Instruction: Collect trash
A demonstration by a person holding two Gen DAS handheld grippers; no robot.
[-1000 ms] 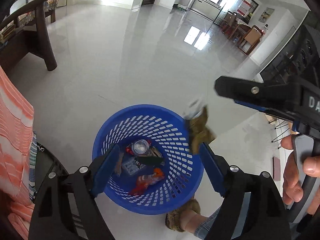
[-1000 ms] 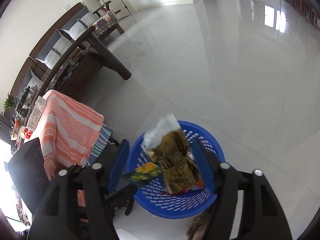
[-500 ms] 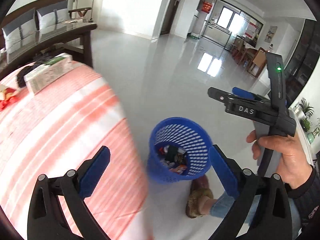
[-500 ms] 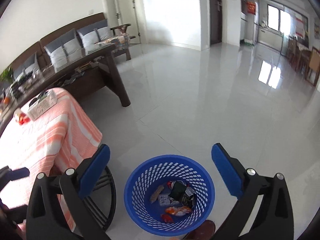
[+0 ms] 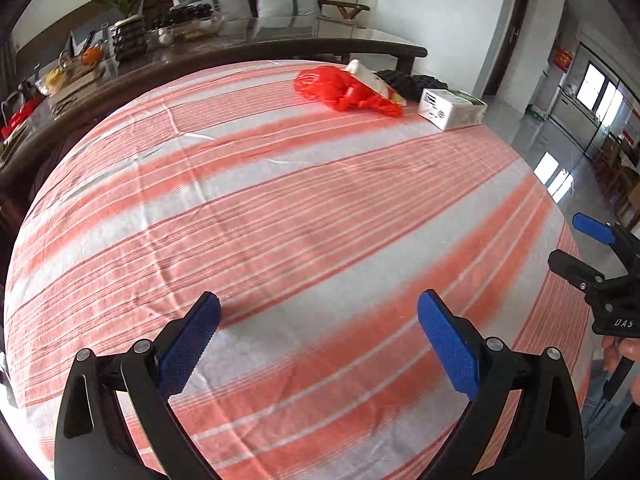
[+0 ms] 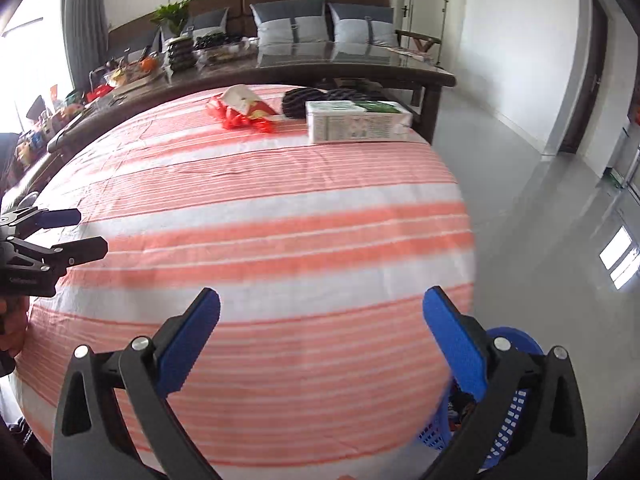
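Over the near part of the striped tablecloth (image 5: 280,208), the left gripper (image 5: 318,336) hangs with its blue pads spread wide and nothing between them; only cloth shows in the gap. The right gripper (image 6: 320,332) is also spread to its full width and empty, tilted down above the cloth near the table's right edge. Each one appears in the other's view: the right gripper at the far right of the left camera, with fingers (image 5: 630,346) of a hand on its handle, and the left gripper at the far left of the right camera.

Below the table edge, behind the right gripper's right finger, part of a blue basket (image 6: 516,412) stands on the grey floor (image 6: 540,200); something lies inside it, too hidden to tell.

Across the cloth, at its far side, sits a red plastic bag (image 5: 340,90) with a white packet (image 5: 370,78) resting on it. Just beside these is a white box (image 5: 452,108) with green print, and a dark ridged thing (image 5: 404,82) lies behind the box.

Beyond the cloth runs a dark wooden table (image 6: 320,70) crowded with bowls and fruit, then a sofa with grey cushions (image 6: 290,24) and a potted plant (image 6: 174,14).
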